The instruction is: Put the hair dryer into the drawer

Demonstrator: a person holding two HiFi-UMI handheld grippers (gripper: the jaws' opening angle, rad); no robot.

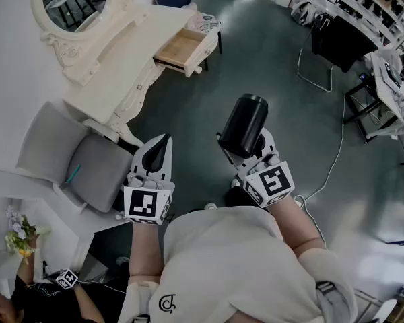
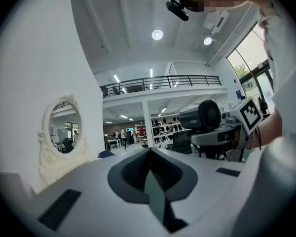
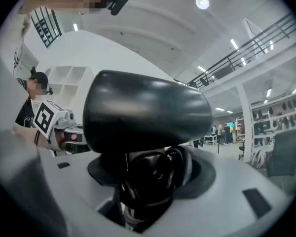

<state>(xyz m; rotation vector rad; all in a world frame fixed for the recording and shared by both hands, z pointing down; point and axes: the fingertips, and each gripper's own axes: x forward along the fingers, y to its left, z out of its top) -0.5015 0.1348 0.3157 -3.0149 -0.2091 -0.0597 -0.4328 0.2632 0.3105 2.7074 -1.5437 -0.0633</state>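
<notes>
A black hair dryer (image 1: 242, 123) stands up out of my right gripper (image 1: 254, 152), which is shut on its handle. In the right gripper view the dryer's barrel (image 3: 148, 115) fills the middle, and the handle with its coiled cord sits between the jaws of the right gripper (image 3: 153, 179). My left gripper (image 1: 161, 143) is level beside it, shut and empty, its jaws meeting in the left gripper view (image 2: 149, 154). That view also shows the hair dryer (image 2: 202, 116) off to the right. The wooden drawer (image 1: 182, 49) stands pulled open on the white vanity table (image 1: 138, 42), well ahead of both grippers.
An oval mirror (image 1: 74, 2) tops the vanity. A grey chair (image 1: 81, 160) stands just left of my left gripper. A white cable (image 1: 337, 160) runs across the dark floor at right, near desks and a black chair (image 1: 340, 42). Another person (image 1: 27, 295) with a marker cube stands at lower left.
</notes>
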